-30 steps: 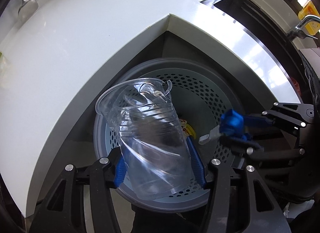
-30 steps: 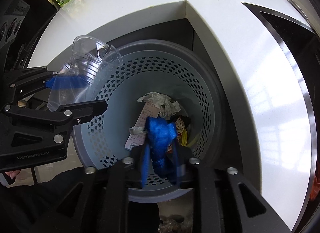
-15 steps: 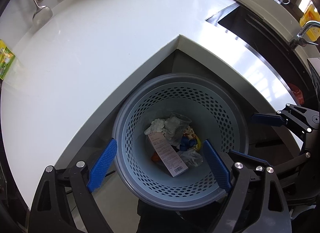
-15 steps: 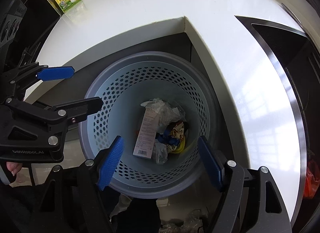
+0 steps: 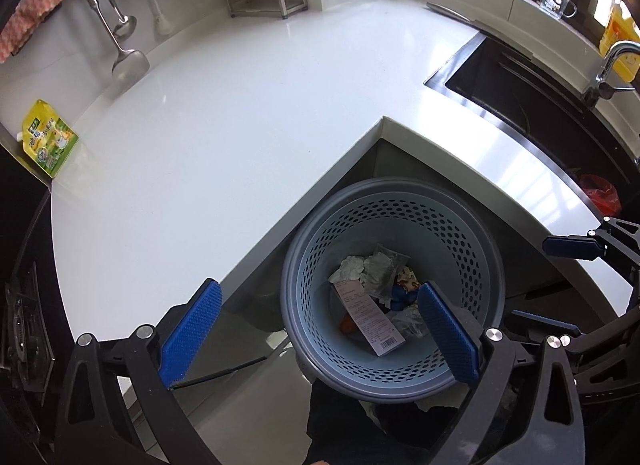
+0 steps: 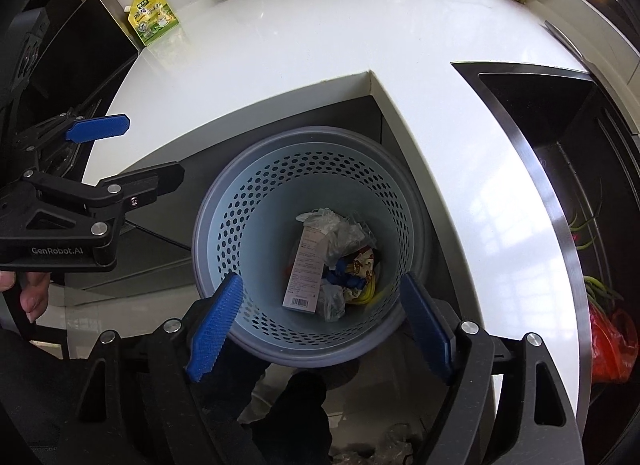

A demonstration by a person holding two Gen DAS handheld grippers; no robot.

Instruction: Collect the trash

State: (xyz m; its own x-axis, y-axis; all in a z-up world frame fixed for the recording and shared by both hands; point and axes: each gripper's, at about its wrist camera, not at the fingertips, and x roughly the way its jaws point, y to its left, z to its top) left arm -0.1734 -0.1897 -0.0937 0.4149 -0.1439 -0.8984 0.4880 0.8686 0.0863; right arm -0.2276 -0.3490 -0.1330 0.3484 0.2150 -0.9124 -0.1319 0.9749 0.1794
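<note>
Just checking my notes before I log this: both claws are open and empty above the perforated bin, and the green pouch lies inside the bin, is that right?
Not quite: the green pouch lies on the white countertop, as the right wrist view shows.

In the upper part of my frame is the white countertop [image 5: 248, 137]. On its left edge lies a yellow-green pouch [image 5: 49, 138].

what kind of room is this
Almost certainly a home kitchen. A white L-shaped countertop has a dark sink with a faucet set into it, and ladles hang on the back wall. A perforated trash bin stands in the counter's inner corner.
</note>
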